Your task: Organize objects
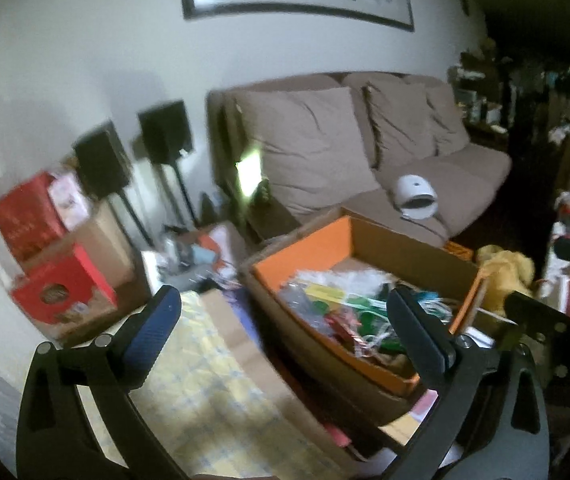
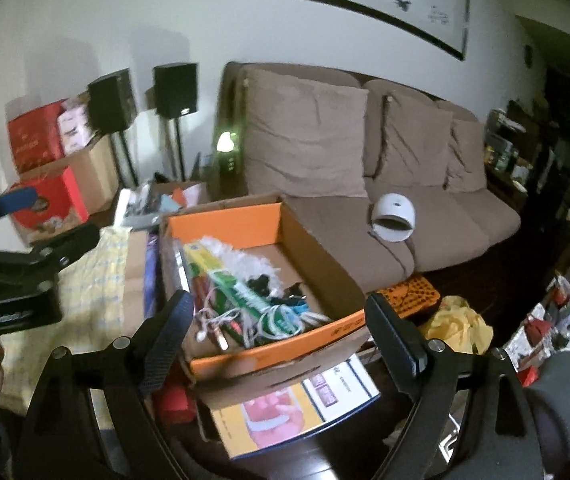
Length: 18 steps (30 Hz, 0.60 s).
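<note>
Your left gripper [image 1: 283,322] hangs with its jaws spread wide and nothing between them, above a yellow checked cloth [image 1: 201,384] and the near-left corner of the cardboard box [image 1: 405,240]; your right gripper [image 2: 279,326] is also empty, jaws well apart, held over the box's near edge. The box, orange inside, holds a jumble of cables [image 2: 281,320], a green packet [image 2: 245,292] and white fluff [image 2: 237,256]; it sits on papers [image 2: 297,408] at the table's middle. Beyond the table's far edge stands a brown sofa [image 2: 365,184] with a white dome-shaped device [image 2: 395,218] on its seat.
</note>
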{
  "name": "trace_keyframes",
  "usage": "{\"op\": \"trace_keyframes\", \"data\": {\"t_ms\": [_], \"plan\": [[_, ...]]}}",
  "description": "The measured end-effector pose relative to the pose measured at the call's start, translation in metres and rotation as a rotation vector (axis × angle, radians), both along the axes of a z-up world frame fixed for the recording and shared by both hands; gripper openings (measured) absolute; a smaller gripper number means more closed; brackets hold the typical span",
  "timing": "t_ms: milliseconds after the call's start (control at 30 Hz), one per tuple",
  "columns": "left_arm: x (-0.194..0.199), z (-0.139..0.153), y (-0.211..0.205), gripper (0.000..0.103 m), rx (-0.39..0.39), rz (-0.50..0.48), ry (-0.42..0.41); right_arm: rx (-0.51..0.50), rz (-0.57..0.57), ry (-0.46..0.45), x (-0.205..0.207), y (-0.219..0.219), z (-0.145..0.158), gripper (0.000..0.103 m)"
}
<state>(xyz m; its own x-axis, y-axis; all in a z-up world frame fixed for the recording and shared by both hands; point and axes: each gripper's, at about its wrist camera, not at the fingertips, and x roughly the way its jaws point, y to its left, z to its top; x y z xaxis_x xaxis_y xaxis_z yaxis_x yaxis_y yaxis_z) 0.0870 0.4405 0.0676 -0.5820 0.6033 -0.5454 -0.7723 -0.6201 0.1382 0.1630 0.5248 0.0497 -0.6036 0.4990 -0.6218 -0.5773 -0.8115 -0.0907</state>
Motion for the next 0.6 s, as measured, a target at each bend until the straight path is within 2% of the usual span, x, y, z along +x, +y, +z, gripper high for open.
{"op": "trace_keyframes", "data": {"t_ms": [100,267,433,600], "plan": [[0.005,0.002,-0.008,0.103,0.017,-0.002,0.017,0.006,0.028,-0.012,0.0,-0.008,0.001,0.089],[0.004,0.002,-0.02,0.103,0.045,0.003,-0.018,0.009,0.025,-0.014,0.0,-0.012,0.001,0.089],[0.0,-0.005,-0.03,0.103,0.051,0.002,-0.078,0.003,0.009,-0.033,-0.004,-0.005,-0.002,0.089],[-0.004,-0.01,-0.033,0.103,0.029,0.017,-0.1,-0.003,0.012,-0.049,-0.009,-0.002,-0.007,0.089]]}}
